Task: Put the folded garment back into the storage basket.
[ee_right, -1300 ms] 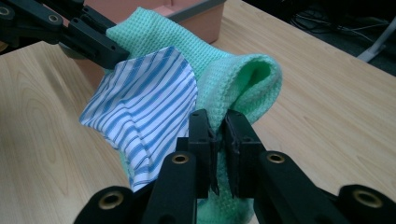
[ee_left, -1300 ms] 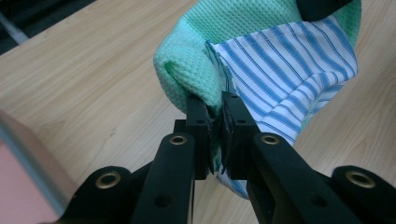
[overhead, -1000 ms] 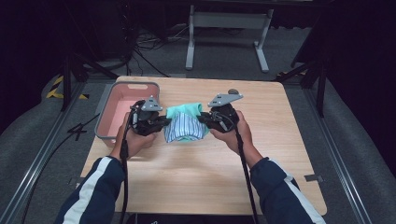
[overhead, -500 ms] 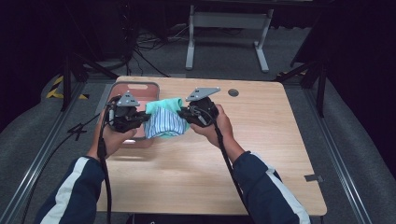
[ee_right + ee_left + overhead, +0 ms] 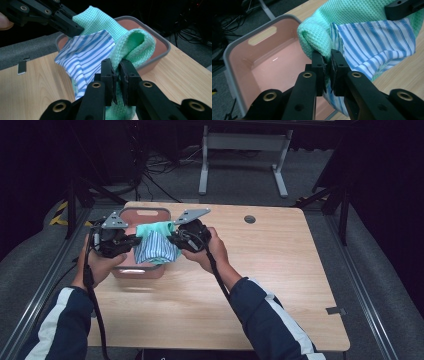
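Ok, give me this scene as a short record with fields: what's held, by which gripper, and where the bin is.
held item: folded cloths, green waffle-weave with a blue-striped white one
left gripper: shut on the cloths' edge
right gripper: shut on the opposite edge
cloths' position: lifted off the table, hanging over the bin's near edge
bin: pink, grey rim, nothing visible inside
bin location: table's far left corner

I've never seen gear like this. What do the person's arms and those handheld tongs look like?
Both sleeves are dark navy with a white stripe. Each hand holds black tongs, left and right, with brass-coloured rivets, topped by a grey three-cornered plate and trailing a black cable.
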A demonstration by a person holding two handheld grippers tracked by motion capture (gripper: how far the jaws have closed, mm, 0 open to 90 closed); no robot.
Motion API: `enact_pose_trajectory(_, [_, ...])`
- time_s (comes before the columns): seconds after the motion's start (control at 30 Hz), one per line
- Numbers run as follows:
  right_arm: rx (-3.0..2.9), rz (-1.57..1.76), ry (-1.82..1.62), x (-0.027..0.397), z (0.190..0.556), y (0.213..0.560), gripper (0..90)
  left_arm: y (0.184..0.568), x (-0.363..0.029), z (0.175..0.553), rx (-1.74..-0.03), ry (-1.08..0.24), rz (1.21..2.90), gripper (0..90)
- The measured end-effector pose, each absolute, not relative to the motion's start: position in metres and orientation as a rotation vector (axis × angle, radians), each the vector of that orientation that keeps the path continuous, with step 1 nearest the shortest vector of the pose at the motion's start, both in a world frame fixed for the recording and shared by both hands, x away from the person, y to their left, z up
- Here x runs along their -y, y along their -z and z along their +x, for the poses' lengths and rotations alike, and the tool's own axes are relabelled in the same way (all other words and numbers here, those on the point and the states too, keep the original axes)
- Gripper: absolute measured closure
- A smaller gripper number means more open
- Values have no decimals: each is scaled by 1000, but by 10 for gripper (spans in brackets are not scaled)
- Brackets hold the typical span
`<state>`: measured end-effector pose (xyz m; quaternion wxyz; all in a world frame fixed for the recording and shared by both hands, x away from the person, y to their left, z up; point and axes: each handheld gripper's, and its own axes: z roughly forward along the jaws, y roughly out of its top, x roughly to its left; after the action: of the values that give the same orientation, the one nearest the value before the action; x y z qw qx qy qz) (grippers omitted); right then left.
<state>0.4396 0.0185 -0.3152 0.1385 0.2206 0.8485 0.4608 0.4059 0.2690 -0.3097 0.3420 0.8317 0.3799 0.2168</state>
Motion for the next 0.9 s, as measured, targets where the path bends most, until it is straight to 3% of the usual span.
enact_pose_trajectory(0.9, [-2531, 590, -1290, -82, 460, 337, 819, 324, -310, 420, -1111, -607, 2170, 831])
